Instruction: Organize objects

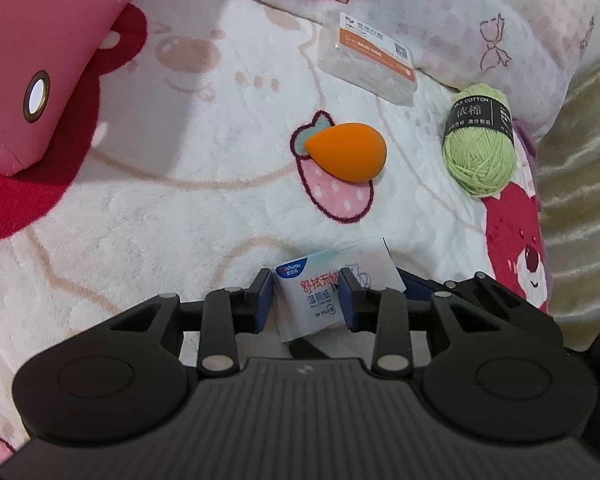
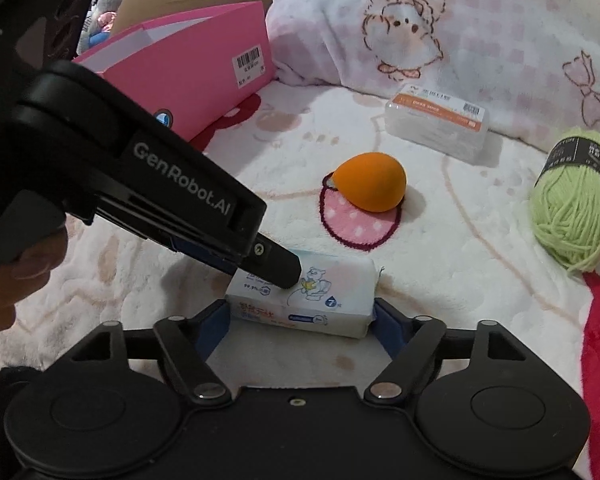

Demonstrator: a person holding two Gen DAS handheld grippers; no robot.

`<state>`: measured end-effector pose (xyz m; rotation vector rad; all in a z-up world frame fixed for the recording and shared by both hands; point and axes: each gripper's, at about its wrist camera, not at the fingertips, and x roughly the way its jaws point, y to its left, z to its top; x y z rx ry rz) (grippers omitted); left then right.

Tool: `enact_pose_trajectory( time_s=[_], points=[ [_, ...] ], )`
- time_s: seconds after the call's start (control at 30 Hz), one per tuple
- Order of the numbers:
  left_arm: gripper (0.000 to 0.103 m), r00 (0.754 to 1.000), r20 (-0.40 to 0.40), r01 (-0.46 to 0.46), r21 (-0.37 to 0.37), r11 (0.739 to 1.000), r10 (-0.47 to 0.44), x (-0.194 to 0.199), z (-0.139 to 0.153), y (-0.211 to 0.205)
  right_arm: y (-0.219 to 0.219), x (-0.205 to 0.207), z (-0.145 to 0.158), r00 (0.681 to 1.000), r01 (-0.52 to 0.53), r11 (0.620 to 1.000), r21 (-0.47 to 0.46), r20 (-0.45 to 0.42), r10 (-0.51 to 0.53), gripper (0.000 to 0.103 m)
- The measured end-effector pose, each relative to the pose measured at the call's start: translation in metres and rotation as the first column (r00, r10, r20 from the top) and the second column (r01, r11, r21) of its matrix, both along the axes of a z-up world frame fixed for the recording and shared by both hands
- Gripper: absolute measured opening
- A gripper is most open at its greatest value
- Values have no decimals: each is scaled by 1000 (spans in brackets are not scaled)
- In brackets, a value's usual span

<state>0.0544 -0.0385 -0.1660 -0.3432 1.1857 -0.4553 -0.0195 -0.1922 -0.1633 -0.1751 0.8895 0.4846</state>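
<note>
Wipes pack (image 2: 300,304) (white), left tongs (image 1: 304,296) gripping

A plush white blanket (image 1: 147,200) printed with pale bears, red patches and a pink strawberry carries everything. At the upper left of the left wrist view a pink box (image 1: 39,64) rests on it. An orange teardrop sponge (image 1: 350,156) lies at the centre, overlapping the strawberry's top. Above it, at upper centre, sits a clear plastic case (image 1: 368,60) with an orange label, close to a pink-patterned pillow (image 1: 440,12) (its lower edge rests on the blanket). A ball of green yarn (image 1: 478,140) lies at the right, and a wet wipes pack (image 1: 332,292) at lower centre.
</note>
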Motion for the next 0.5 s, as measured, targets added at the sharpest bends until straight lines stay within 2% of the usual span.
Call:
enact_pose_trajectory(
  time_s=[0.2,0.3,0.5],
  points=[
    [33,1000,18,20,4,1000,-20,-3,6,0,8,-9,7,999,13,999,-48,42,-11,79],
    [33,999,30,13,-1,1000,-13,-6,13,3,7,-11,12,998,40,999,-17,43,-39,78],
    [33,997,62,43,41,998,-45,-13,28,6,6,-18,23,995,97,993,61,24,-99,77]
  ],
)
